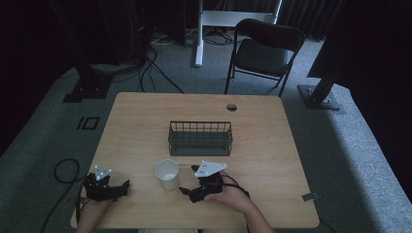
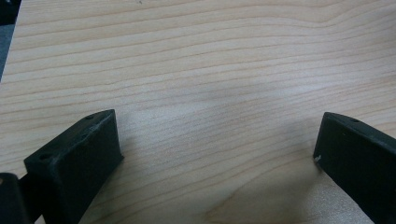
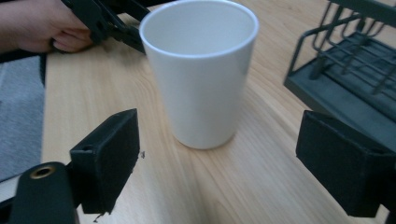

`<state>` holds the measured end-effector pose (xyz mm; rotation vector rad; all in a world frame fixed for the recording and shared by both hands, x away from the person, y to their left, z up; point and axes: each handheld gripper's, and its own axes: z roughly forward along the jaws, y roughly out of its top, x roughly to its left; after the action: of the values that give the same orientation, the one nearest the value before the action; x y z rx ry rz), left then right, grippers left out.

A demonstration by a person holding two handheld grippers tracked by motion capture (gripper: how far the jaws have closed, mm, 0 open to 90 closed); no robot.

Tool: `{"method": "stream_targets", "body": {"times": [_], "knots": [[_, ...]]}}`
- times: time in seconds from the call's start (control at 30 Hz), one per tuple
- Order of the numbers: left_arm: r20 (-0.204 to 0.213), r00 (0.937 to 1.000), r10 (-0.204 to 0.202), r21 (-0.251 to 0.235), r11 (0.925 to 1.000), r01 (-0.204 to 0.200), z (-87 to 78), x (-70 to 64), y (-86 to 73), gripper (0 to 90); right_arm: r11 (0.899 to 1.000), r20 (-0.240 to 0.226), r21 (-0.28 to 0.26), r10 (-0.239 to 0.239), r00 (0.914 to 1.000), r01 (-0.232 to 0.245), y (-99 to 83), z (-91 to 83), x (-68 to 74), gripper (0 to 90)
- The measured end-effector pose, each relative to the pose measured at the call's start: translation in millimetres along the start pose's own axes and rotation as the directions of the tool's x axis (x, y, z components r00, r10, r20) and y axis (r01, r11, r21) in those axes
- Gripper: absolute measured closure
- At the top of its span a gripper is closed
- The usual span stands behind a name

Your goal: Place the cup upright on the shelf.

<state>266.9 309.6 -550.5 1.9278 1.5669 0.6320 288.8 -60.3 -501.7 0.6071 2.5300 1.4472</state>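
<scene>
A white cup (image 1: 167,174) stands upright and empty on the wooden table (image 1: 145,111), near the front edge. My right gripper (image 1: 187,191) sits just to the cup's right, pointing at it. In the right gripper view the cup (image 3: 201,74) stands a little ahead of the right gripper (image 3: 222,135), whose jaws are open wider than the cup and do not touch it. My left gripper (image 1: 121,188) rests at the front left, apart from the cup. In its own view the left gripper (image 2: 217,126) is open over bare wood (image 2: 210,56).
A dark wire basket (image 1: 200,138) stands empty at mid-table, behind the cup; it also shows as the basket (image 3: 345,79) at the right. The table has a cable hole (image 1: 231,107). A folding chair (image 1: 265,48), black stands and floor cables lie beyond the table.
</scene>
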Motion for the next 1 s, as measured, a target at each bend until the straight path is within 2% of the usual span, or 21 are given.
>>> {"method": "stream_targets", "body": {"times": [0.2,0.6,1.0], "knots": [[0.000,1.0000,0.000,0.000,1.0000,0.000,0.0,0.0,0.0,0.7,1.000,-0.007,-0.009,0.007,1.0000,-0.007,3.5,5.9,1.3,12.3],[0.000,1.0000,0.000,0.000,1.0000,0.000,0.0,0.0,0.0,0.8,0.999,-0.031,-0.036,-0.008,0.9995,0.007,12.2,25.8,7.8,12.0],[0.001,1.0000,0.000,0.001,1.0000,0.000,-0.1,0.0,0.0,0.7,0.998,-0.028,-0.054,-0.023,0.9993,0.021,21.1,41.8,8.0,12.0]]}}
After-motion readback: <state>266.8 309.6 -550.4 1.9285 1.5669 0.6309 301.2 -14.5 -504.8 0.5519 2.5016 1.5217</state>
